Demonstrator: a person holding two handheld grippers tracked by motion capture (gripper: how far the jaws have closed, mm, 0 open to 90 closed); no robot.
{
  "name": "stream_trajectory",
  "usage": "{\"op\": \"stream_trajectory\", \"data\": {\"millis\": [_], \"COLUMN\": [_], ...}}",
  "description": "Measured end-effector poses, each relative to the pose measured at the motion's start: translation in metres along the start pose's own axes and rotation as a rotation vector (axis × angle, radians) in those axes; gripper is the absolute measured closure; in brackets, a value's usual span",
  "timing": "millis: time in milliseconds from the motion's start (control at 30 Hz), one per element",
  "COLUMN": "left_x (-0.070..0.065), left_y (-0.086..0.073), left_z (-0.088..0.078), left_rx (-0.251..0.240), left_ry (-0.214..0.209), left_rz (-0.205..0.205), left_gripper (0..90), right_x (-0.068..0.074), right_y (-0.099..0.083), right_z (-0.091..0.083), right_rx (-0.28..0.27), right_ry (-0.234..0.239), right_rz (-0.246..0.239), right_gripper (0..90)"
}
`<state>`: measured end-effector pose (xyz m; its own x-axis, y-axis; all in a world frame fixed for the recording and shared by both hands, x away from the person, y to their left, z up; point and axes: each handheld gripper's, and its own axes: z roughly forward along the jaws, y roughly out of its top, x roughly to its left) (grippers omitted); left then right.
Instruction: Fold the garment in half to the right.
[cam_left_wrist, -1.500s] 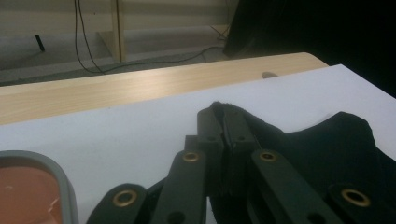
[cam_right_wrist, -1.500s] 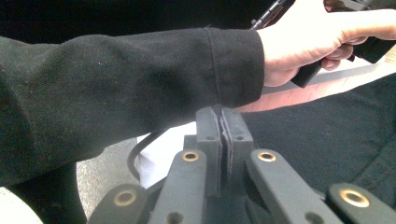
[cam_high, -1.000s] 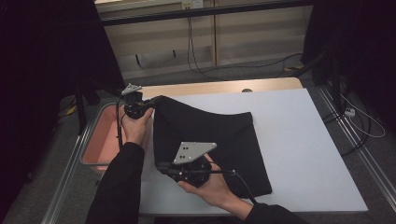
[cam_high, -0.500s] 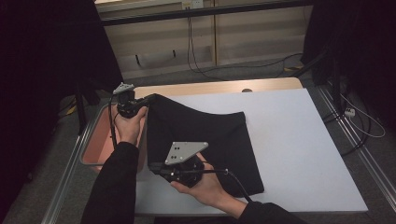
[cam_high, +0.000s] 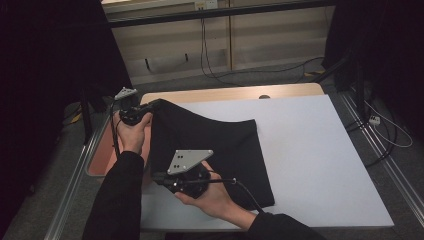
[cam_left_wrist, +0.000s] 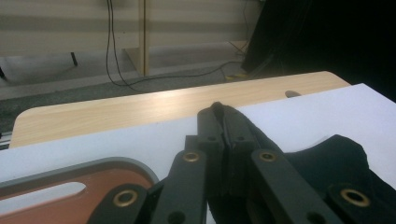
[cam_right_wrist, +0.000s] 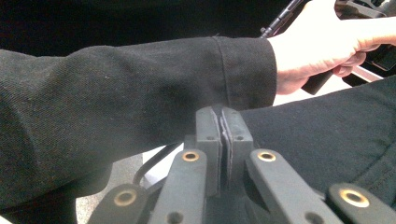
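Tool count was two, one in each hand, both pressed together on a single black cloth (cam_high: 215, 150). Largest of all beneath them was the one counter (cam_high: 320, 155), white-topped with a pale wooden strip along its far edge. Next in size came the cloth, spread flat over the counter's left half, between the two tools and stretching away to the right of both. One reddish-brown tray (cam_high: 102, 160) with a grey rim sat just left of the left tool (cam_high: 156, 103), under the left hand (cam_high: 131, 134).

At the cloth's far left corner, the left tool had its jaws closed on the fabric, the corner lifted slightly off the counter; the left gripper view showed black fabric pinched between the closed jaws (cam_left_wrist: 224, 122). Nearer the person, the right tool (cam_high: 156, 176) pinched the cloth's near left edge, and the right gripper view showed a thin fold of fabric caught between its closed jaws (cam_right_wrist: 223, 122). One dark sleeve (cam_right_wrist: 116, 107) crossed just beyond the right tool. Smallest were two grey three-cornered plates, one on top of each tool.
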<state>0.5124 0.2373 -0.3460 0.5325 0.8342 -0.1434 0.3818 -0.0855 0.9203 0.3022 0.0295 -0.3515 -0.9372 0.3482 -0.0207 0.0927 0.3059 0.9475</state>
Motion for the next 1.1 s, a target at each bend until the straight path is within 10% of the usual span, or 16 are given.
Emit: {"op": "stream_trajectory", "data": {"millis": [1100], "left_x": [0.025], "left_y": [0.004], "left_z": [-0.016], "left_rx": [-0.033], "left_ry": [0.052], "left_rz": [-0.029], "left_gripper": [87.5], "right_x": [0.003], "right_y": [0.011], "right_z": [0.030], "right_rx": [-0.019], "right_ry": [0.024], "right_rz": [-0.001], "right_gripper": [87.3]}}
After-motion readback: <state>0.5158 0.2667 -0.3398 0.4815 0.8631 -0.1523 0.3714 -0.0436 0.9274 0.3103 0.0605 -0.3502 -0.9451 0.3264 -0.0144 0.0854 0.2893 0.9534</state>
